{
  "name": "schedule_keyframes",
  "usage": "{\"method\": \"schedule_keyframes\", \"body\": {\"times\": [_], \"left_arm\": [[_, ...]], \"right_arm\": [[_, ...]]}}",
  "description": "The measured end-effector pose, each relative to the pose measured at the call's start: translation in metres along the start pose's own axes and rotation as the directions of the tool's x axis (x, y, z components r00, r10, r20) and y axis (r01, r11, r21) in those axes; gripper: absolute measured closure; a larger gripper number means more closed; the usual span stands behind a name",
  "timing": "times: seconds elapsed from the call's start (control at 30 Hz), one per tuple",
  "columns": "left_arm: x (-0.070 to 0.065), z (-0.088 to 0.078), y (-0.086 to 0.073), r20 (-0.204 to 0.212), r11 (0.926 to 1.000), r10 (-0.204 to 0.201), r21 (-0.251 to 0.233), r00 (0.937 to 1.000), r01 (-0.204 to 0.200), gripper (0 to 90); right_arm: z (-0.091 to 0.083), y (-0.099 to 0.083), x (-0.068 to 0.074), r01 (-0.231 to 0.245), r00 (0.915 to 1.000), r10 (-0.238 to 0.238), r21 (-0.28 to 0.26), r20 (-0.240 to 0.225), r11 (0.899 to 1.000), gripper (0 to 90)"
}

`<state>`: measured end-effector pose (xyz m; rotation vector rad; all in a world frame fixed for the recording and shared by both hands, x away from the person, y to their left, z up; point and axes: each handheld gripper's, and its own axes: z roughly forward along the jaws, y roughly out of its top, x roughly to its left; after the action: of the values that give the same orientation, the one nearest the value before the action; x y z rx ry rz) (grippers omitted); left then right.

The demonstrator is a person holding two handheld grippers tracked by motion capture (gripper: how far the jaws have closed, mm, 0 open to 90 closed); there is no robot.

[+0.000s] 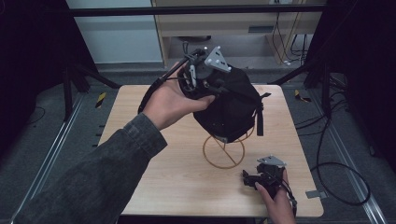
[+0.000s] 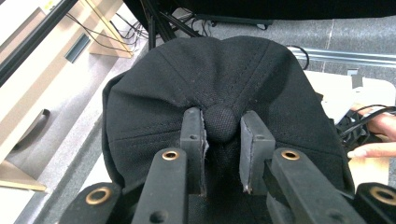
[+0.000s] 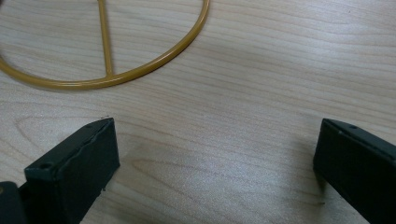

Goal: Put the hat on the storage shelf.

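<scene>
Black fabric cap point(image 1: 231, 105) hangs over the gold wire stand point(image 1: 224, 150) mid-tabletop point(image 1: 154, 182), pinched at its crown button by the left gripper point(image 2: 222, 128). Lower it centred on the stand. Right gripper point(image 3: 215, 154) rests wide open, empty, near the front right corner.

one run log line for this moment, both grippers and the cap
left gripper: shut on black cap at top button, above gold wire stand | right gripper: open, holds nothing, low over wooden table

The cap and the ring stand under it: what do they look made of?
Cap: black woven cloth, matte, judging by its stitched seams, visible weave and cloth-covered top button. Ring stand: thin rod, probably metal, with a smooth mustard-yellow coating that shines slightly.
</scene>
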<state>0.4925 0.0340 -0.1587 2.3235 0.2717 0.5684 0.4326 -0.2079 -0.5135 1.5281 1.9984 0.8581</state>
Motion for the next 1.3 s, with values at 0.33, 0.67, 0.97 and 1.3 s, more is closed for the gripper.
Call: {"method": "schedule_keyframes", "body": {"times": [0.33, 0.67, 0.97, 1.3], "left_arm": [[0.0, 0.014, 0.004, 0.012, 0.9999, -0.003, 0.011, 0.9999, 0.003, 73.9], [0.001, 0.023, 0.005, 0.008, 0.9997, -0.004, 0.024, 1.0, 0.004, 73.9], [0.004, 0.042, 0.002, 0.013, 0.9983, -0.016, 0.057, 0.9998, 0.015, 73.8], [0.001, 0.059, -0.002, 0.032, 0.9964, -0.014, 0.085, 0.9994, 0.011, 73.7]], "right_arm": [[0.0, 0.0, 0.0, 0.0, 1.0, 0.0, 0.0, 0.0, 1.0, 0.3], [0.0, 0.0, 0.0, 0.0, 1.0, 0.0, 0.0, 0.0, 1.0, 0.3], [0.0, 0.0, 0.0, 0.001, 1.0, -0.001, 0.002, 0.002, 1.0, 0.3], [0.0, 0.0, 0.0, 0.001, 1.0, -0.001, 0.002, 0.001, 1.0, 0.3]]}}
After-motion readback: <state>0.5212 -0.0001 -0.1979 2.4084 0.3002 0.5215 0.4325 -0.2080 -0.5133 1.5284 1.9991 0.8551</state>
